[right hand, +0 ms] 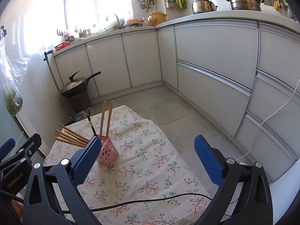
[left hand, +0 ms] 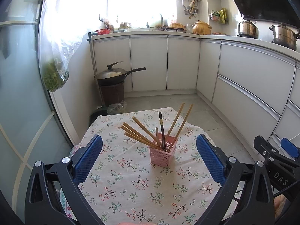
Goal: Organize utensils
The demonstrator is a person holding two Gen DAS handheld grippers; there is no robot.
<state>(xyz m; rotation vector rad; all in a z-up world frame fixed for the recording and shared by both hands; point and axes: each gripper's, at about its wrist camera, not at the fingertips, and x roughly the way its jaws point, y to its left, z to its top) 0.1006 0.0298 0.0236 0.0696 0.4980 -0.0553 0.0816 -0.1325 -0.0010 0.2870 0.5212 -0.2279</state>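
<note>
Standing by the little worktop [left hand: 120,185] with the flowery cloth here. The left gripper [left hand: 149,157] is spread wide and holding nothing, hanging just short of the pink holder [left hand: 162,154]. That holder sits about mid-cloth, with the chopsticks [left hand: 139,131] already in it: a bunch fanning out left, one dark stick [left hand: 162,129] nearly upright, two leaning right. Over on the right, the right gripper [right hand: 148,157] is also wide apart and empty, off to the holder's side, with a black cable [right hand: 150,199] trailing across the cloth under it. I don't see any loose utensils left, so it looks basically finished to me. If anything, I'd nudge the left fan upright gently, since that light holder could tip, and mind the cable.
</note>
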